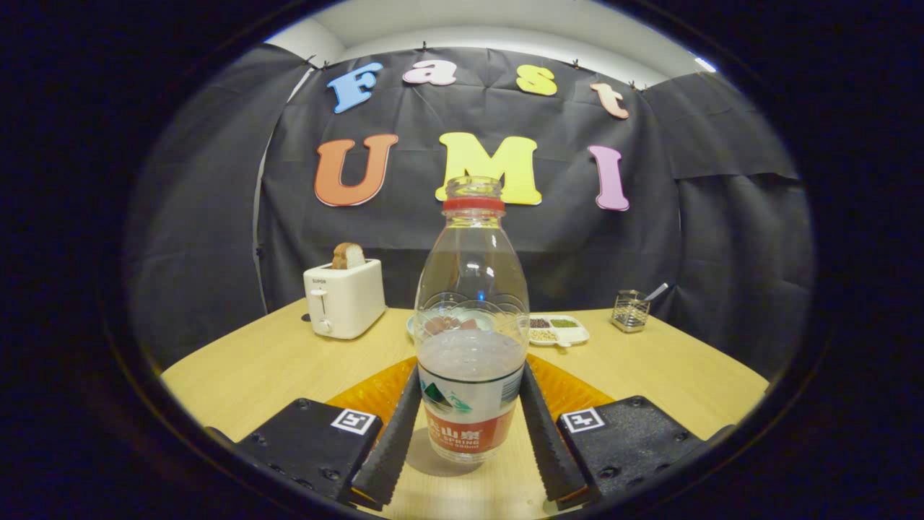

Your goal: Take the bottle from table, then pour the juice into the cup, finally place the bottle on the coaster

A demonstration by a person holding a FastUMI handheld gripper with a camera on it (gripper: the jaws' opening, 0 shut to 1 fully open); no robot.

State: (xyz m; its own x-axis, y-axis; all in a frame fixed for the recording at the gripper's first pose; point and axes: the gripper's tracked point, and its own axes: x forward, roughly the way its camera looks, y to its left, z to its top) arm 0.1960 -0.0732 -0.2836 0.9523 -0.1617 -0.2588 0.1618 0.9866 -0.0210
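A clear plastic bottle (471,303) stands upright between my fingers, uncapped, with a red ring at its neck and a red and white label. Pale liquid fills roughly its lower half. My gripper (471,374) is shut on it, one finger (393,433) against each side at label height. The bottle's base, with a shadow under it, is over the wooden table (253,368); I cannot tell whether it rests there. An orange coaster (577,390) lies just beyond the fingers, partly hidden by them and the bottle.
A white toaster (343,297) with a slice of bread stands at the back left. Behind the bottle is a pale plate (413,325), beside it a white divided dish (559,330) of grains. A wire holder (630,310) sits at the back right.
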